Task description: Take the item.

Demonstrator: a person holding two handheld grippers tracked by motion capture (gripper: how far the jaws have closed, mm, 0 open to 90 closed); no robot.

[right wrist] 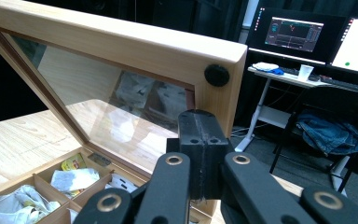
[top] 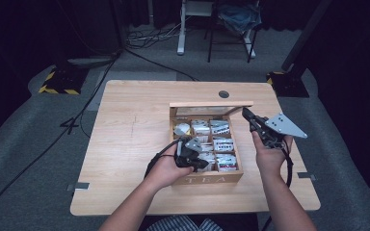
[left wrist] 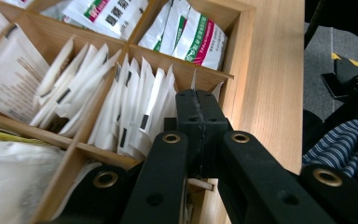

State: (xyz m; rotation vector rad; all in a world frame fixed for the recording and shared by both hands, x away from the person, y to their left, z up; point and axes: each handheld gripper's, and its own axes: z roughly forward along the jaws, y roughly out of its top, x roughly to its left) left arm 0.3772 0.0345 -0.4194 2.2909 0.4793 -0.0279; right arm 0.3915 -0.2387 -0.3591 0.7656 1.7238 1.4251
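Wooden tea box (top: 207, 178) sits right of centre on the surface (top: 125, 125), long axis running away from the person, front wall lettered "TEA". Its glazed lid (top: 211, 104) stands upright at the far edge. Compartments visible from above: eight, in two columns of four, holding white sachets (left wrist: 135, 107); the print on them is too small to read. Left gripper (left wrist: 199, 100) hangs over the box's near compartments, fingers together, nothing between them. Right gripper (right wrist: 203, 122) sits at the lid's right corner, fingers together; contact with the lid cannot be determined.
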